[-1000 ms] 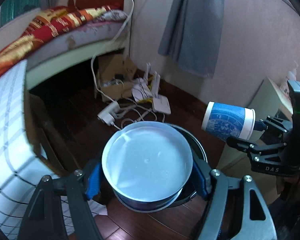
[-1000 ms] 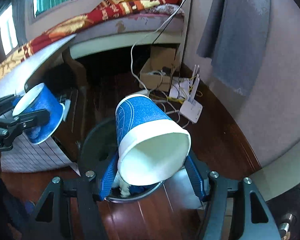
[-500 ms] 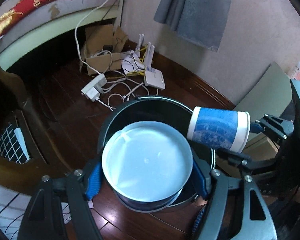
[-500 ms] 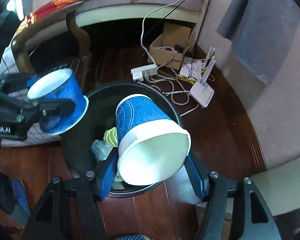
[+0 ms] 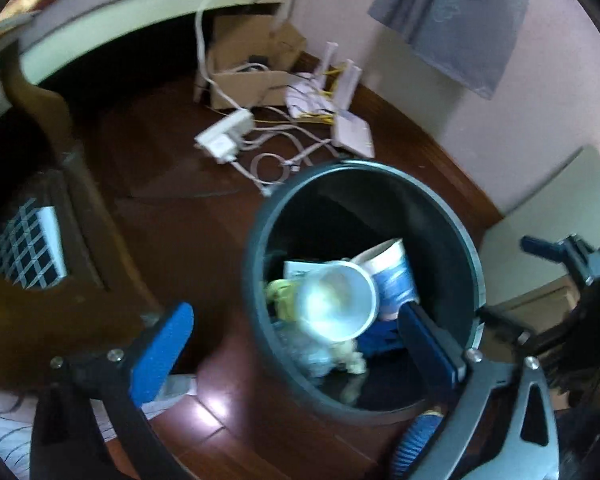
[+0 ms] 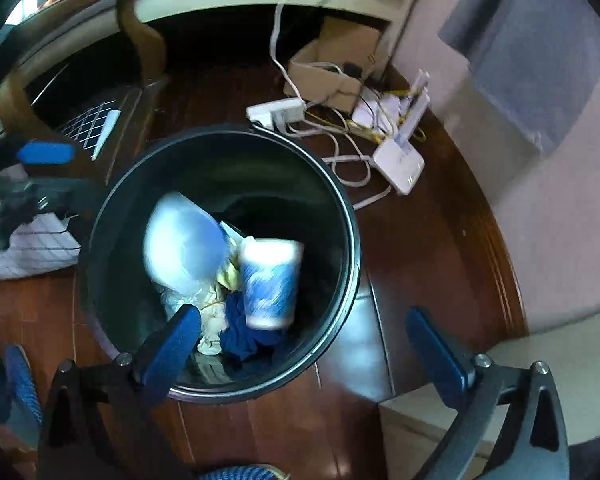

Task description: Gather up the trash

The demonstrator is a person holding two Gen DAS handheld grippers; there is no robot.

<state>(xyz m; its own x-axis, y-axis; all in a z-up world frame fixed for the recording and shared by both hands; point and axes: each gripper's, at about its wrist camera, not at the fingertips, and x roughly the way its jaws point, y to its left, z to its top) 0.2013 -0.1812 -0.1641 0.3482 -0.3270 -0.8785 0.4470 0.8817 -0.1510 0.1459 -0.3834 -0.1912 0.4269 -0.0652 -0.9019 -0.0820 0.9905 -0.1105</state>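
Both paper cups are now lying in the black trash bin, released since half a second ago.

The left gripper [image 5: 296,344] and right gripper [image 6: 300,344] are hanging with jaws wide apart and empty, where each was clamping a cup before. One blue paper cup [image 5: 336,300] is resting mouth-up between the left jaws; the other cup [image 6: 270,280] is lying beside it on crumpled trash [image 6: 212,320]. The bin [image 6: 352,240] is standing on the wooden floor [image 6: 440,260]; beyond the jaws a power strip [image 5: 224,140], router [image 6: 398,162] and cardboard box [image 5: 244,80] are sitting.
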